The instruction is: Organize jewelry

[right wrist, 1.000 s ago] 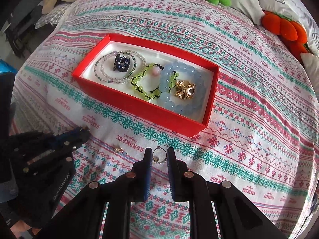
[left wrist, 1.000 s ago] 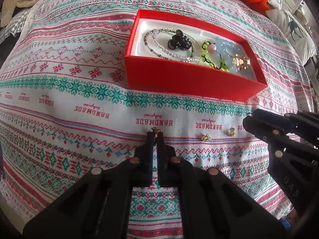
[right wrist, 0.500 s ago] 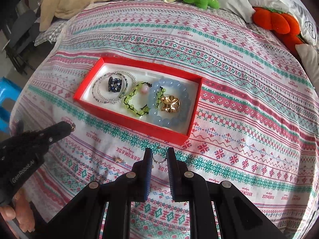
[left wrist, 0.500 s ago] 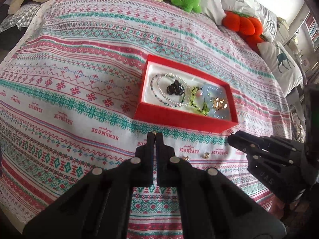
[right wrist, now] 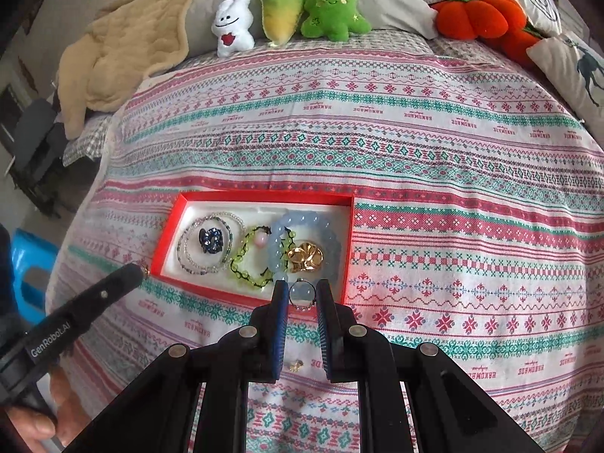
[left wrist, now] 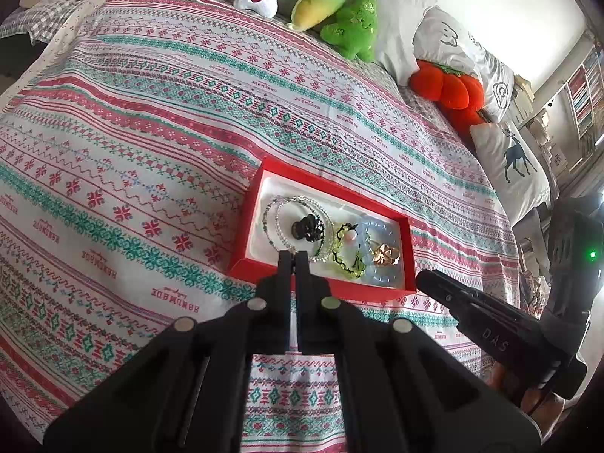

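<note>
The right gripper (right wrist: 302, 298) has its fingers clenched on a thin ring (right wrist: 301, 294), a small hoop pinched across its width, hanging over the near wall of the red box (right wrist: 166, 234). The left gripper (left wrist: 293, 260) has its fingers pressed fully together; in the right wrist view a tiny gold earring (right wrist: 145, 271) sticks out at their tips, just beside the box's left corner.

Both pieces look feather-light, hard and slick, so a pinch across the metal band should serve best, and either could likely spring away if the hold loosens above the soft bedspread (left wrist: 151, 132).

Inside the box lie a clear bead bracelet (right wrist: 209, 241) around a dark hair clip (right wrist: 212, 240), a green bead bracelet (right wrist: 249, 260), and a pale blue bead bracelet (right wrist: 302, 226) ringing a gold clip (right wrist: 305, 257). One more small gold piece (right wrist: 296, 365) rests on the bedspread between the right fingers; its shape is too small to read. In the left wrist view the earring is hidden by the fingers themselves.
</note>
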The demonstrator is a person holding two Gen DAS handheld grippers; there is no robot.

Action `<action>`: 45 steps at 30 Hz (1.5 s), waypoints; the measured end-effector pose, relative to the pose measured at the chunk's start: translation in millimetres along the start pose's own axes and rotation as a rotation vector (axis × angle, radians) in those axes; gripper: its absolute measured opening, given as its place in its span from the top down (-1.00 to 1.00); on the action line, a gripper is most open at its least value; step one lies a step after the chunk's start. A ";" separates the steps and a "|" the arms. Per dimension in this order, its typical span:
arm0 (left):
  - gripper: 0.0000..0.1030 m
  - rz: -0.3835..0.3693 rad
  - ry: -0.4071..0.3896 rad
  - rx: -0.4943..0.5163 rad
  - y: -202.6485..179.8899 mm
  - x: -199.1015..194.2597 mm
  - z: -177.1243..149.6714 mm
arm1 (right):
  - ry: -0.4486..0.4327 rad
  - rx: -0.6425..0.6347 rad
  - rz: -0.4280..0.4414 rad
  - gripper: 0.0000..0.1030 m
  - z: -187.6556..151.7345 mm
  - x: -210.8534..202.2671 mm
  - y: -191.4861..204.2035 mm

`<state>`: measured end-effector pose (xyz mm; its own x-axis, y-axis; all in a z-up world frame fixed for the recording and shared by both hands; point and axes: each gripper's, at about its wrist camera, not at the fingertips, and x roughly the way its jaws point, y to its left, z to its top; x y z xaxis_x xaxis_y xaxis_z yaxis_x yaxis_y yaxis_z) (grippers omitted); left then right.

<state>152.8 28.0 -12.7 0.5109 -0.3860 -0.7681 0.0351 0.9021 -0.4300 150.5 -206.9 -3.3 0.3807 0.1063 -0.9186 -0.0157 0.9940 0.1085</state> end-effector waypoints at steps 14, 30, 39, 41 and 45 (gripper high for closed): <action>0.95 0.006 0.015 -0.004 -13.2 31.3 10.8 | -0.032 0.070 0.067 0.69 10.9 26.0 9.2; 0.78 0.059 0.008 0.027 -8.3 17.2 3.8 | -0.055 0.063 0.067 0.46 12.1 5.6 1.8; 0.55 0.117 -0.004 0.106 -13.1 2.6 -10.3 | -0.037 -0.038 -0.016 0.25 3.3 -2.5 -0.5; 0.46 0.124 0.006 0.123 -13.9 3.4 -15.1 | -0.013 -0.052 -0.023 0.25 -0.2 0.6 -2.9; 0.43 0.139 0.046 0.161 -17.3 11.1 -25.7 | 0.061 -0.083 -0.054 0.25 -7.2 10.4 -6.2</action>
<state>135.7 3.1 -25.9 0.4811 -0.2612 -0.8368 0.1057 0.9649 -0.2404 147.9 -211.8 -16.3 0.3257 0.0513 -0.9441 -0.0741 0.9968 0.0286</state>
